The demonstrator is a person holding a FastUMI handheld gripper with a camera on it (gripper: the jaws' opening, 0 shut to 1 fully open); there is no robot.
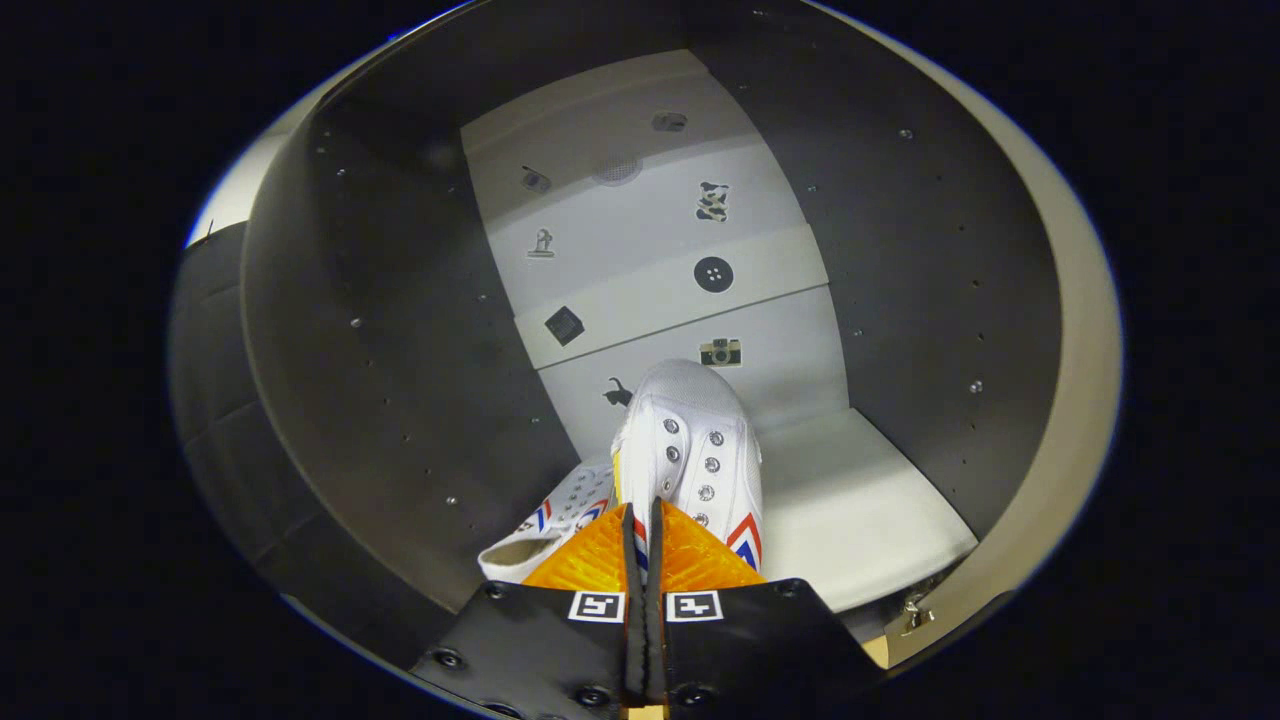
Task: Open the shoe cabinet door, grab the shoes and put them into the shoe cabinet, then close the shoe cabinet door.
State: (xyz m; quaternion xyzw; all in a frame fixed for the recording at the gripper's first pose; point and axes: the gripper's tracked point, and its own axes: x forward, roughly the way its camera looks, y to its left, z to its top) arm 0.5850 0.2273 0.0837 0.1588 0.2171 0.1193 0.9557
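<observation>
the gripper [641, 520] is reaching into the open shoe cabinet [400, 330] with its fingers pinching the heel edge of a white shoe [690, 440], whose toe is pointing toward the pale back wall [650, 260]. a second white shoe [555, 525] is lying on its side just left of the held one, touching it and sitting against the dark left wall. the white shelf floor [860, 500] is lying to the right of the held shoe, and small stickers [713, 274] are dotting the back wall beyond the toe.
</observation>
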